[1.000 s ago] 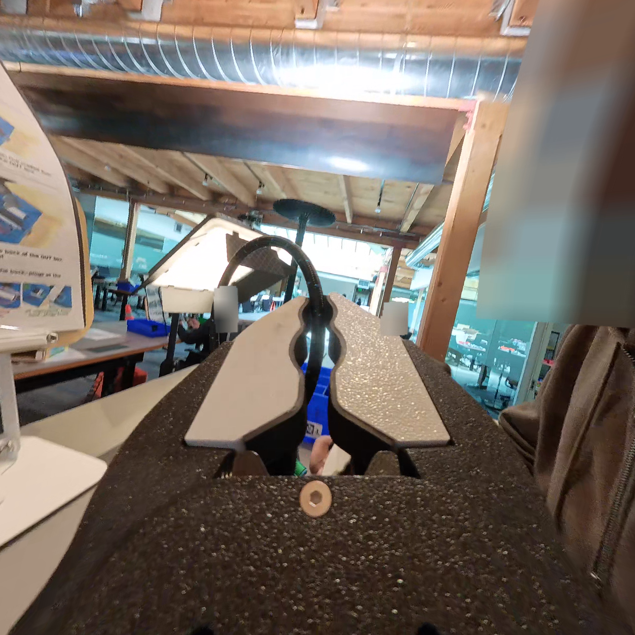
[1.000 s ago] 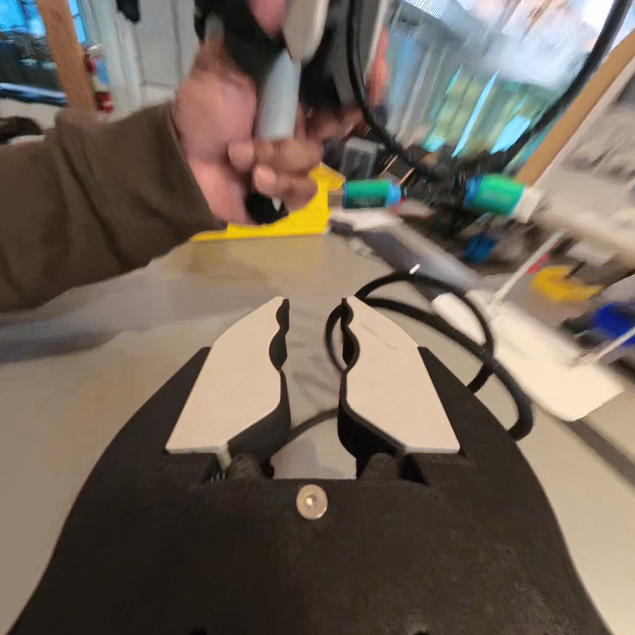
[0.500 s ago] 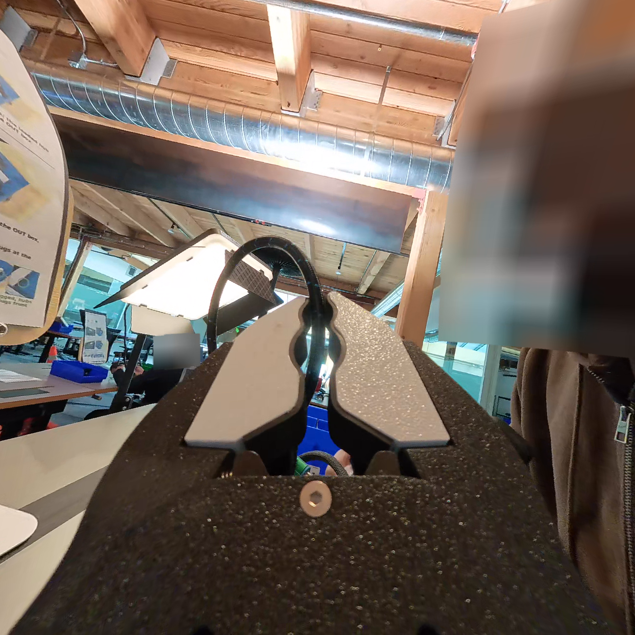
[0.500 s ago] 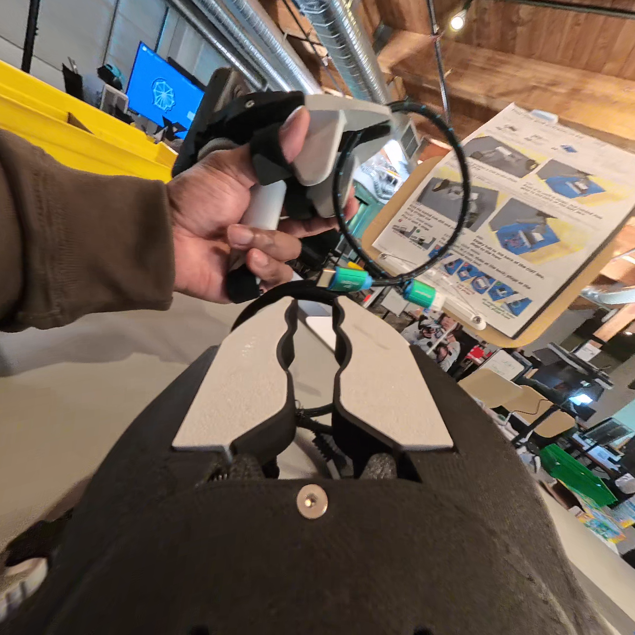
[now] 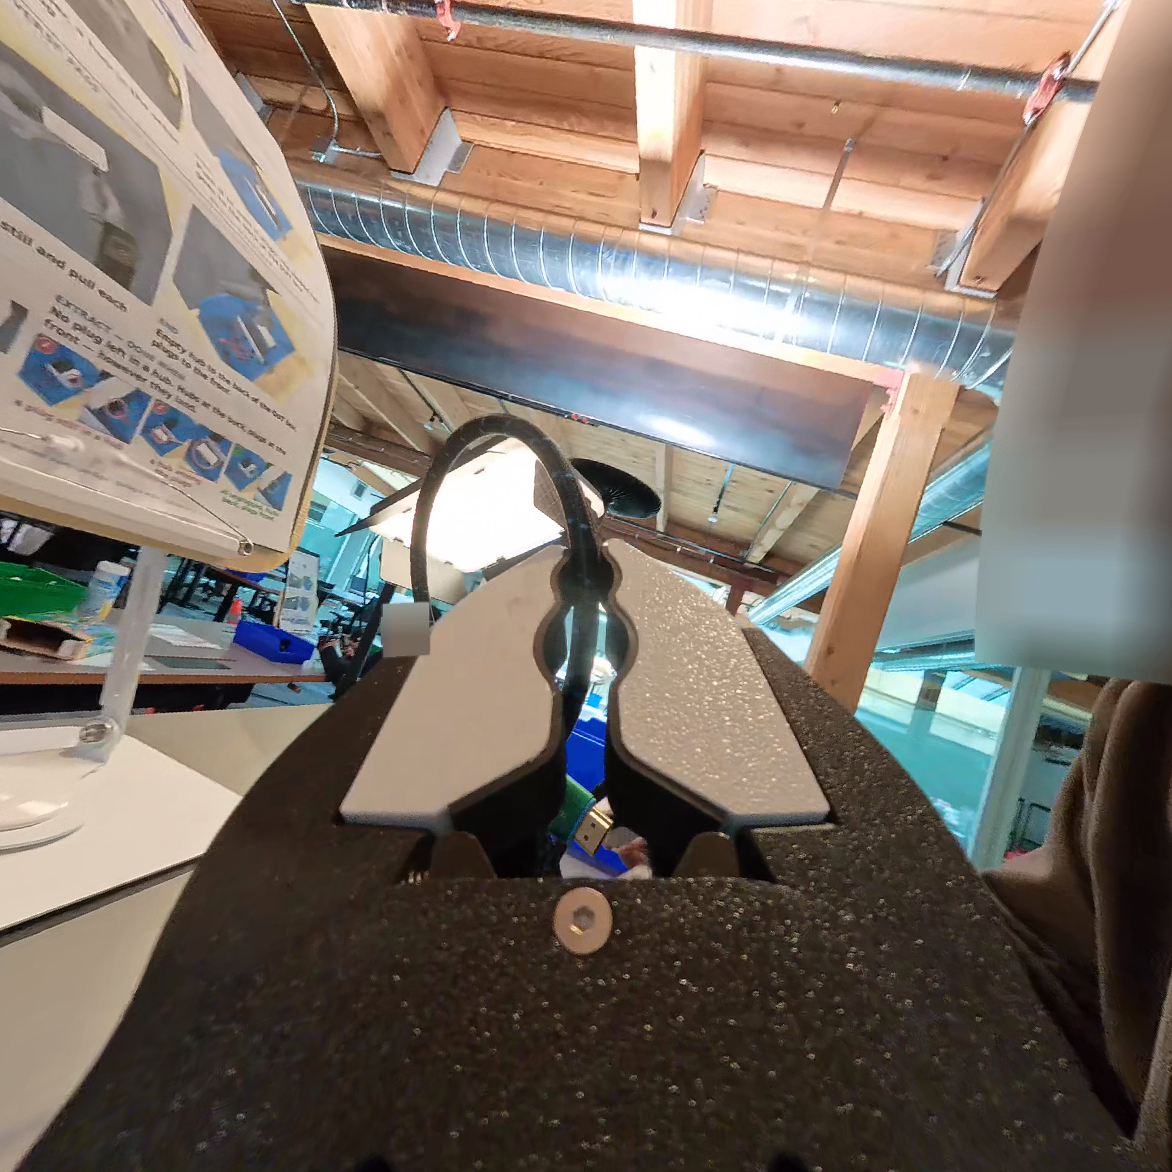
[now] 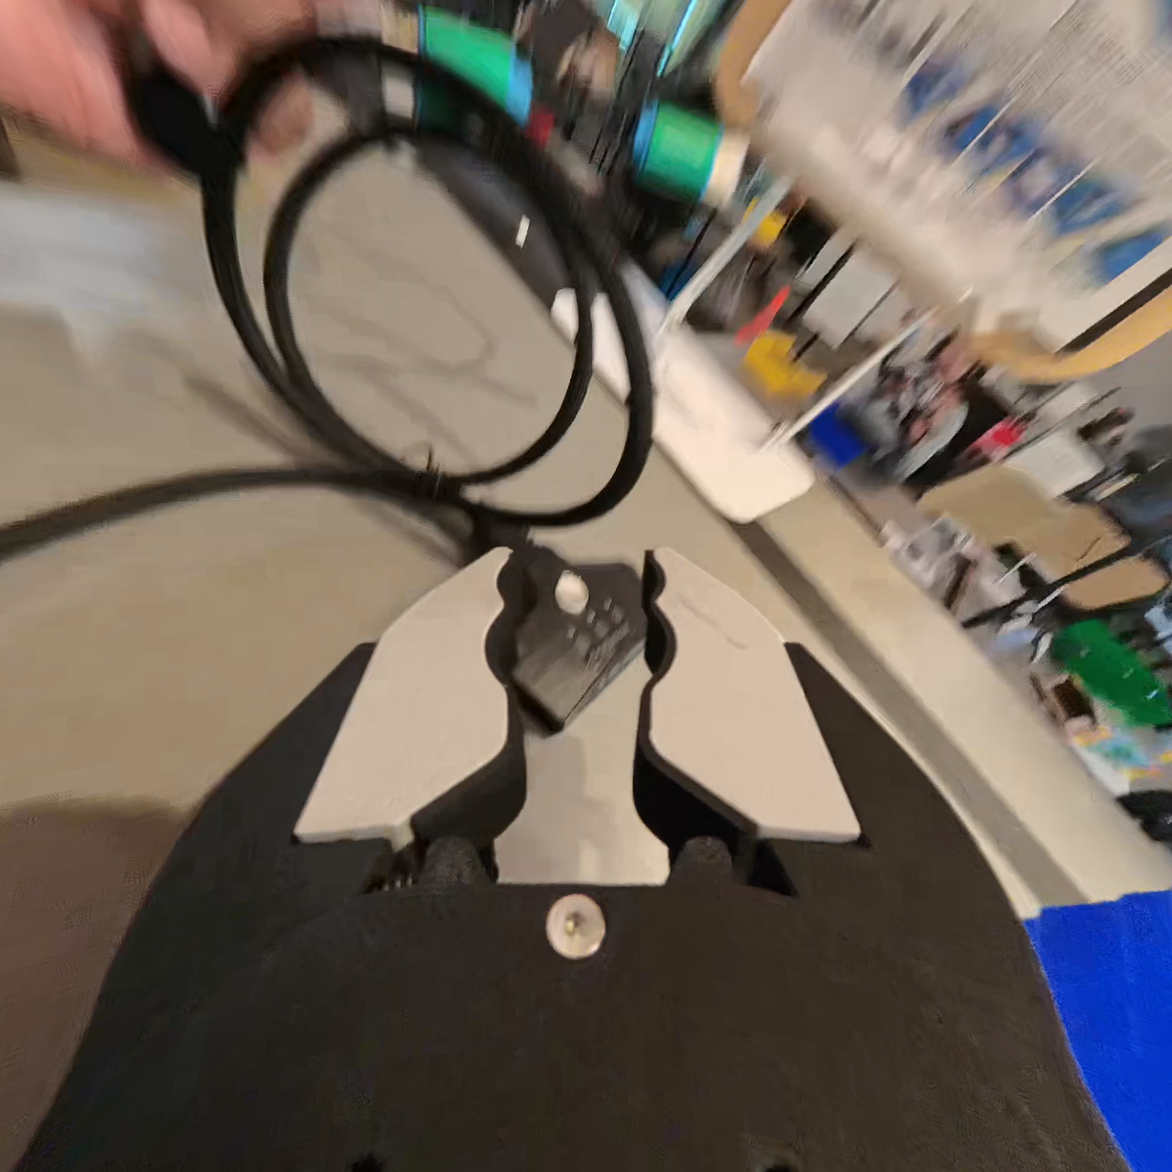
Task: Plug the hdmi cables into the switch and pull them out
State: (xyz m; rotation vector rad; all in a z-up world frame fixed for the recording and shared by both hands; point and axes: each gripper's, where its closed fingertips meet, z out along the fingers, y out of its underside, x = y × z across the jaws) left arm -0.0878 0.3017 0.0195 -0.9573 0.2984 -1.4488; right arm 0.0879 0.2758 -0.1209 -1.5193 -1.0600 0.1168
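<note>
My left claw (image 5: 586, 552) is nearly closed, its tips pinching a black cable (image 5: 507, 431) that arches up and over to the left. A green plug (image 5: 574, 808) with a gold end hangs below, between the finger bases. A pinch this close to the tips needs steady pressure, I judge, or the cord may slide. My right claw (image 6: 577, 558) stands apart around a black block (image 6: 571, 640) tilted between the fingers. Blur keeps me from telling whether the pads press on it. Just beyond, the cable loops above the table (image 6: 158, 634), with a hand (image 6: 57, 70) at top left.
</note>
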